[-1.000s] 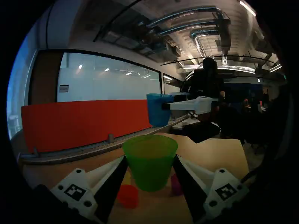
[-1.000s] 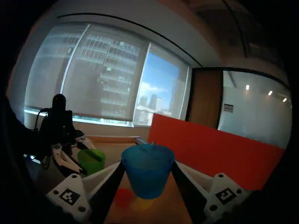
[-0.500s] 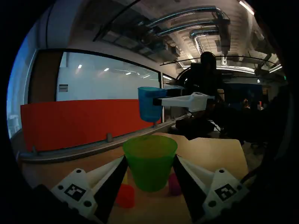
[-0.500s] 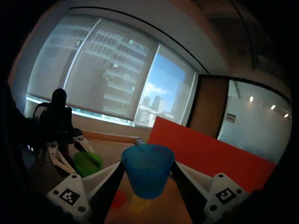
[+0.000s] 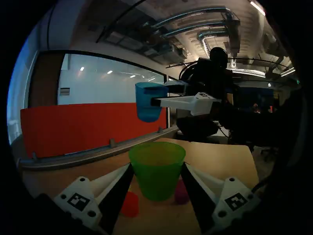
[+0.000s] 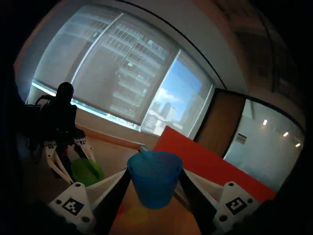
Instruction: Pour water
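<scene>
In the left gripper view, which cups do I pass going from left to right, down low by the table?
small red cup → green cup → small purple cup

I'm standing in an open-plan office in a city. Bare ducts [image 5: 187,17] and pipes run under an unfinished ceiling hung with strip lights [image 5: 244,72], and a glass-walled room [image 5: 105,86] with ceiling spots sits behind a long orange partition [image 5: 86,125]. On the other side, tall windows [image 6: 98,66] with roller blinds look out on neighbouring towers [image 6: 158,106] and blue sky. A pale wooden bench [image 5: 219,156] reaches up to the rail at the partition's foot.
</scene>
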Available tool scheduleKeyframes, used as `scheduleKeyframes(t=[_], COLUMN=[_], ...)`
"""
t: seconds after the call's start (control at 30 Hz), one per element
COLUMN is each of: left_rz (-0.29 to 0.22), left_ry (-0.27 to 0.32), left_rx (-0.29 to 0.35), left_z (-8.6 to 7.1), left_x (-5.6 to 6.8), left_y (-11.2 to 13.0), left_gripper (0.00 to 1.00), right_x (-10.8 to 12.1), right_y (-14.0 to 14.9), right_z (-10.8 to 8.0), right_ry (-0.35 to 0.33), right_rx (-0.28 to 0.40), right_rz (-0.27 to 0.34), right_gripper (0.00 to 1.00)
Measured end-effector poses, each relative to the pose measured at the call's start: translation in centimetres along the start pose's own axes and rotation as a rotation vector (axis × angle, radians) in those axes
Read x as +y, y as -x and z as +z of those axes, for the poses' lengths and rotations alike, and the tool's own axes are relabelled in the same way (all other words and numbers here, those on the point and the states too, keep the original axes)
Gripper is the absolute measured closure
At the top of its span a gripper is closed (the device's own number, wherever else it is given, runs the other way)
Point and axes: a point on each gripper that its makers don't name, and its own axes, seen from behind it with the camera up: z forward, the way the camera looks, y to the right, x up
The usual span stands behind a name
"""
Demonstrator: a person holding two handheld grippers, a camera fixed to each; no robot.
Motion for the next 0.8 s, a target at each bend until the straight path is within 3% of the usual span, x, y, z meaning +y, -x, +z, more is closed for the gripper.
scheduleKeyframes(t=[0.4, 0.8], left_rz=[0.001, 0.002], left_ry=[0.004, 0.003], left_rx=[0.002, -0.001], left_z=[0.2, 0.3], left_x=[0.3, 0.2], left_y=[-0.1, 0.0], left_gripper=[0.17, 0.17], right_x=[-0.8, -1.4], right_y=[-2.2, -4.2], right_z=[0.9, 1.2], right_ry=[-0.009, -0.007], right_rx=[0.004, 0.016], right_rz=[-0.171, -0.299], right_gripper=[0.11, 0.11])
